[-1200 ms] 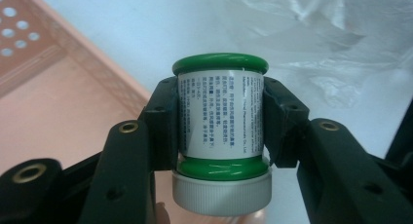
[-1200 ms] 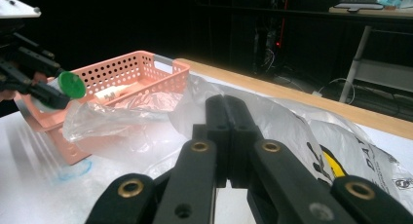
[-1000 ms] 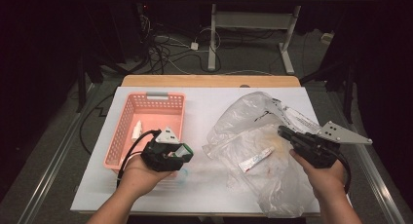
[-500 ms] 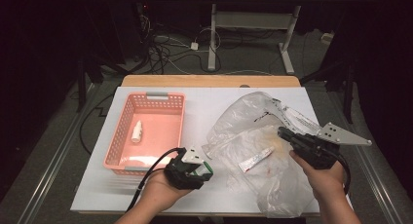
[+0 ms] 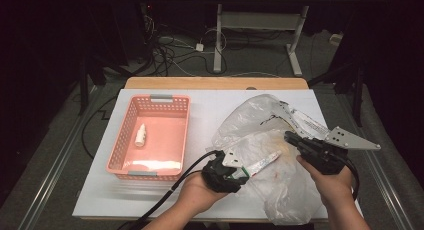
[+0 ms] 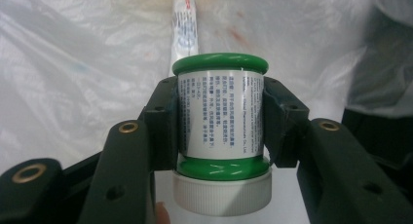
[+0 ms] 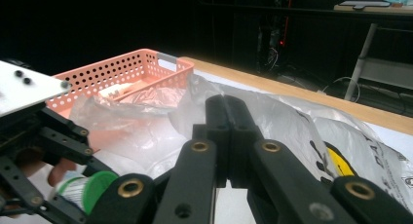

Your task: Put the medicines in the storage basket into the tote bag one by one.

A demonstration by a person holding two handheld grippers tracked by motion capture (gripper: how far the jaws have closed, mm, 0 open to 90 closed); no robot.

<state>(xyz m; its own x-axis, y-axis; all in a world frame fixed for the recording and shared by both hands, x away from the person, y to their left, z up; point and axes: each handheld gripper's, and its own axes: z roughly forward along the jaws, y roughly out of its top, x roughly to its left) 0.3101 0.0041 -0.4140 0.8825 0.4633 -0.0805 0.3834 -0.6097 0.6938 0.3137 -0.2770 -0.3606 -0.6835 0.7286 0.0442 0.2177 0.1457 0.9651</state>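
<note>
The left tool [image 6: 219, 131] clamps a white-labelled bottle [image 6: 220, 114] — green rims, white cap — while the right tool [image 7: 229, 131] is pressed together.

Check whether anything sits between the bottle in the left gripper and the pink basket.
Nothing visible does. The left gripper holds the bottle by the bag's edge; the bare table separates it from the basket, whose near half is free beside a small white bottle.
</note>
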